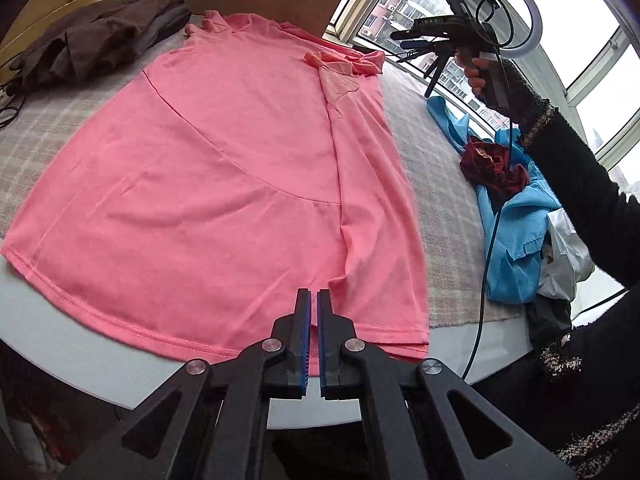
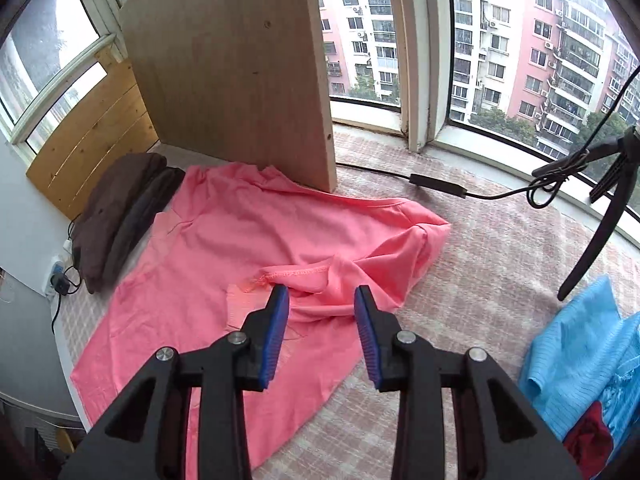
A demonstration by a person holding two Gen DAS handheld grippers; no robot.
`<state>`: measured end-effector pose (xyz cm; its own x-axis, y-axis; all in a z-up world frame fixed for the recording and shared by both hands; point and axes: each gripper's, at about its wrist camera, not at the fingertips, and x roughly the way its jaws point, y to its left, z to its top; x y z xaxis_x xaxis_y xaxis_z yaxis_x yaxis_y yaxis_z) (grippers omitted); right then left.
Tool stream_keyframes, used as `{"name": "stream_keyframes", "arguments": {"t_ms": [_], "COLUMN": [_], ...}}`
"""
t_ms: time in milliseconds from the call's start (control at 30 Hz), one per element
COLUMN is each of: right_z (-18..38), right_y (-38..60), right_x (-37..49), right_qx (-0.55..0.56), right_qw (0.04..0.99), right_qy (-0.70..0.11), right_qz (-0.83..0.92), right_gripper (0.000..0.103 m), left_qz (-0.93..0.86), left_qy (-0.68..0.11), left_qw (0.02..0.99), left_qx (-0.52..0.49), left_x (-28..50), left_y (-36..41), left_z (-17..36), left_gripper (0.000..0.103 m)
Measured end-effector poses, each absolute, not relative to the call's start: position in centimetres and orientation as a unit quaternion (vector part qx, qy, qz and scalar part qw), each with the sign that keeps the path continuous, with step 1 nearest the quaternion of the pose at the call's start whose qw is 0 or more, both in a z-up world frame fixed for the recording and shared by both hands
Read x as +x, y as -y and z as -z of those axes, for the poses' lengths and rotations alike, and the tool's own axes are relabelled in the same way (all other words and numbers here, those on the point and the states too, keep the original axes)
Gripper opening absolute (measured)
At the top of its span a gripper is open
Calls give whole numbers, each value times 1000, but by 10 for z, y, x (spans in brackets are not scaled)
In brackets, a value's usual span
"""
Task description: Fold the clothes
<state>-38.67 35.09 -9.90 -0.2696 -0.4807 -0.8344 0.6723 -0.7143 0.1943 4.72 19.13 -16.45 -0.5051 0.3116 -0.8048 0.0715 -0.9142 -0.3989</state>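
Left gripper (image 1: 314,300) clenched empty over pink shirt (image 1: 224,168) hem, collar far, right gripper (image 2: 322,296) released.

Black two-finger right gripper with blue ribbed pads (image 2: 322,300) stood parted and empty above a coral-pink cotton T-shirt (image 2: 240,236), sleeve folded inward, on a checked cloth-covered table (image 2: 480,248), folded dark brown garments (image 2: 120,208) left, light blue garment (image 2: 580,344) right, upright pale wooden board (image 2: 232,64) behind.

Curved bay windows (image 2: 500,60) at far side, daylight, pink-and-white apartment blocks (image 2: 552,40) outside. Upright wooden panel (image 2: 232,72) far centre; slatted pine board (image 2: 92,132) left; checked cloth (image 2: 480,248) over the table.
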Motion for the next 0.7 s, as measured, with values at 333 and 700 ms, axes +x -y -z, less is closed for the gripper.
{"name": "stream_keyframes", "arguments": {"t_ms": [333,700], "right_z": [144,154], "right_y": [-365,-394], "right_x": [-441,-465], "right_qx": [513,529], "right_qw": [327,322], "right_qy": [-89,-26], "right_qz": [789,785], "right_gripper": [25,26], "left_qz": [-875,-844], "left_qy": [78,49], "left_qw": [127,189], "left_qx": [-460,-500], "left_x": [-126,-355], "left_y": [-186,-235], "left_z": [100,124], "left_gripper": [6,26]}}
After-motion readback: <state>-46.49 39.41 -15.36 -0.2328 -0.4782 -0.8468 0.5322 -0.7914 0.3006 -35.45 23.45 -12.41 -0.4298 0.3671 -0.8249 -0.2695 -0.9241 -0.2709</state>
